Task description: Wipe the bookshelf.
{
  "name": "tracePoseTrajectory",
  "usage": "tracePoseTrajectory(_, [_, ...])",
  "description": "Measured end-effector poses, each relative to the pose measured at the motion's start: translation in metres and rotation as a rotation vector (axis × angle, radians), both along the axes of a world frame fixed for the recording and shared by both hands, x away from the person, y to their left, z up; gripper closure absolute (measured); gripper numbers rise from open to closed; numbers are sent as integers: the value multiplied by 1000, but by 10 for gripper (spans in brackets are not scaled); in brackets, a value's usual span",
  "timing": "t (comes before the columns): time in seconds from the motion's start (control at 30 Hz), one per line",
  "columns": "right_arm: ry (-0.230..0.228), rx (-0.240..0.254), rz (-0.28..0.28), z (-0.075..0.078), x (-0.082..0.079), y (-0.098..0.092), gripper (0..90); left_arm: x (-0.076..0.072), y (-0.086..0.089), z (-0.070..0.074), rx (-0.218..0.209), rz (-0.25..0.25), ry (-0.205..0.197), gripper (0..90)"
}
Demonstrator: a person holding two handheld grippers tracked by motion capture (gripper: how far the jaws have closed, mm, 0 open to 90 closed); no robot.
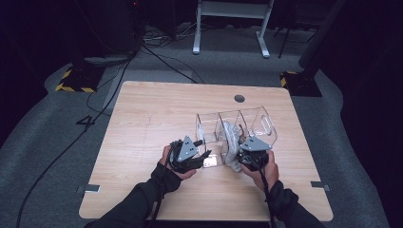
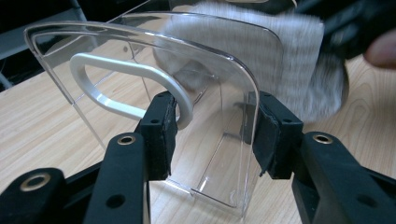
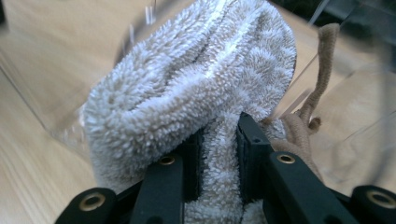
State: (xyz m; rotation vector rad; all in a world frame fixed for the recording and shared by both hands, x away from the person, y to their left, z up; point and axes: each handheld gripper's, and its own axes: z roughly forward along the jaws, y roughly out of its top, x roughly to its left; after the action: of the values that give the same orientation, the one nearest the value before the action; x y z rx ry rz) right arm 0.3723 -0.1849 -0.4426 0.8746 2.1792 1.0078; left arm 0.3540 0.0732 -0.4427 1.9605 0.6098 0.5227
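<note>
A clear plastic organizer (image 1: 263,126) with several compartments lies on the wooden table (image 1: 142,118). My left gripper (image 1: 205,156) is at its near-left end. In the left gripper view the left gripper (image 2: 215,130) is shut on the end wall (image 2: 116,42), one pad by the white handle loop (image 2: 140,70), the other on the outer edge. A fluffy beige towel (image 1: 230,142) hangs out of the middle compartment. My right gripper (image 1: 239,152) is shut on the towel (image 3: 187,84), whose folds bulge above the right gripper (image 3: 219,140). A tan cord loop (image 3: 322,70) dangles beside it.
A round cable hole (image 1: 239,98) sits near the table's far edge. Beyond the table, cables run over the grey floor, a white desk frame (image 1: 230,28) stands at the back, and yellow-black marked bases (image 1: 76,78) flank it. Both forearms come in over the table's near edge.
</note>
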Motion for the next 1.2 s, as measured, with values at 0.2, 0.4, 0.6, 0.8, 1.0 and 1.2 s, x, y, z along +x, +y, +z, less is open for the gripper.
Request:
tracePoseTrajectory(0.2, [-22, 2, -22, 25, 13, 6, 747, -1, -1, 1, 8, 6, 7, 552])
tracePoseTrajectory(0.4, [21, -50, -9, 36, 31, 14, 745, -1, 0, 2, 11, 2, 14, 557])
tracePoseTrajectory(0.6, [107, -100, 34, 35, 44, 16, 746, -1, 0, 1, 8, 5, 16, 558])
tracePoseTrajectory(0.8, [118, -144, 34, 35, 44, 18, 743, -3, -1, 1, 9, 12, 16, 559])
tracePoseTrajectory(1.0, [-5, -62, -43, 48, 34, 10, 743, -5, -1, 1, 5, 15, 19, 564])
tracePoseTrajectory(1.2, [-93, -36, -101, 68, 27, 0, 744, -6, -2, 0, -2, 13, 21, 573])
